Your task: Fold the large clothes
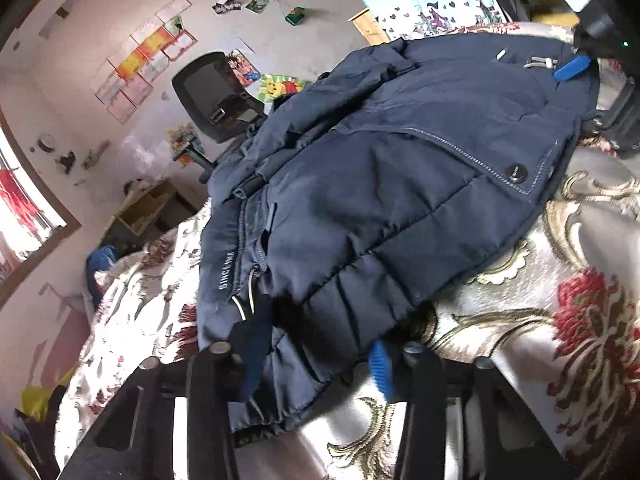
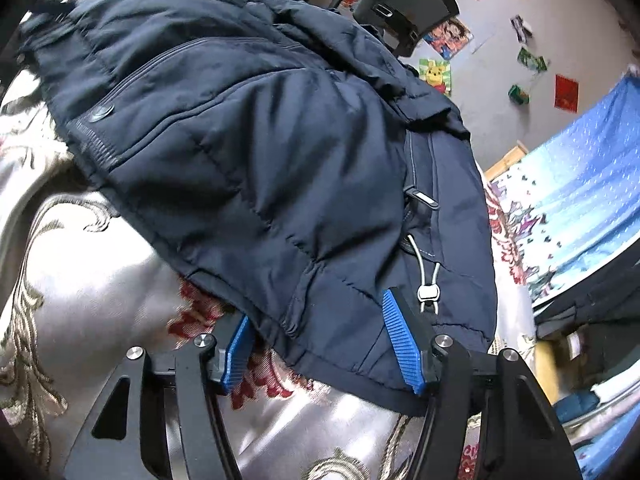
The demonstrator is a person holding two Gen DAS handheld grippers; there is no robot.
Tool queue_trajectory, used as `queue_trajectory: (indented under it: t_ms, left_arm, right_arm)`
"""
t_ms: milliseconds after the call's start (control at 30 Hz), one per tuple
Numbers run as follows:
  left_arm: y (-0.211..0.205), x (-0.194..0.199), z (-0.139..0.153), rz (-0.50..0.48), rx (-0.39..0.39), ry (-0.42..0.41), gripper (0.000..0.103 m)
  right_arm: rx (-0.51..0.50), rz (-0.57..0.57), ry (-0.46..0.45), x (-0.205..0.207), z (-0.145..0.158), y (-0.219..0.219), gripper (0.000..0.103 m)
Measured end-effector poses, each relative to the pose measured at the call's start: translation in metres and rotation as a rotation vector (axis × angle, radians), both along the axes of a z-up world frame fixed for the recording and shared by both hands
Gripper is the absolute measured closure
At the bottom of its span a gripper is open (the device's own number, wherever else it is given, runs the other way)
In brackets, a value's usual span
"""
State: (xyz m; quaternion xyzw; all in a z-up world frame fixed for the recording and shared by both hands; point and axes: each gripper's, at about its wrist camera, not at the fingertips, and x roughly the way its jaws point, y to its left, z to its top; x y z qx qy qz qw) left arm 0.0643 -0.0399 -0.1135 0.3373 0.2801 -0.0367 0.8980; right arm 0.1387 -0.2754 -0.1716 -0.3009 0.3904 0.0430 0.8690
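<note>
Navy padded jacket (image 1: 392, 184) lies spread on the floral bedspread (image 1: 552, 288) as the left tool (image 1: 316, 364) and right tool (image 2: 320, 336) each pinch a near hem corner, apparently to lift for folding.

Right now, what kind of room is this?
Probably a bedroom. A navy padded jacket lies on a shiny flowered bedspread, posters cover the wall, and an office chair stands nearby.

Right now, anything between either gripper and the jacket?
Nothing visible. The left gripper and the right gripper each already straddle the edge of the navy jacket lying on the floral bedspread.
</note>
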Motion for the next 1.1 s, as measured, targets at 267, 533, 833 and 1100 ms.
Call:
queue_trajectory:
  t_ms: [267,533,833,1100]
  left_arm:
    - [0.003,0.006,0.027,0.008,-0.086,-0.018,0.081]
    - [0.008,0.018,0.068,0.010,-0.152,-0.070,0.092]
    - [0.035,0.036,0.162,0.082,-0.352,-0.245,0.096]
    - [0.054,0.034,0.224,0.052,-0.393,-0.318,0.097]
  right_arm:
    - [0.182,-0.002,-0.023,0.006,0.036,-0.005,0.094]
    - [0.327,-0.032,-0.194,0.007,0.101,-0.015,0.098]
    - [0.466,-0.021,-0.394,-0.004,0.162,-0.009,0.099]
    - [0.546,0.056,-0.490,-0.019,0.222,0.000,0.099]
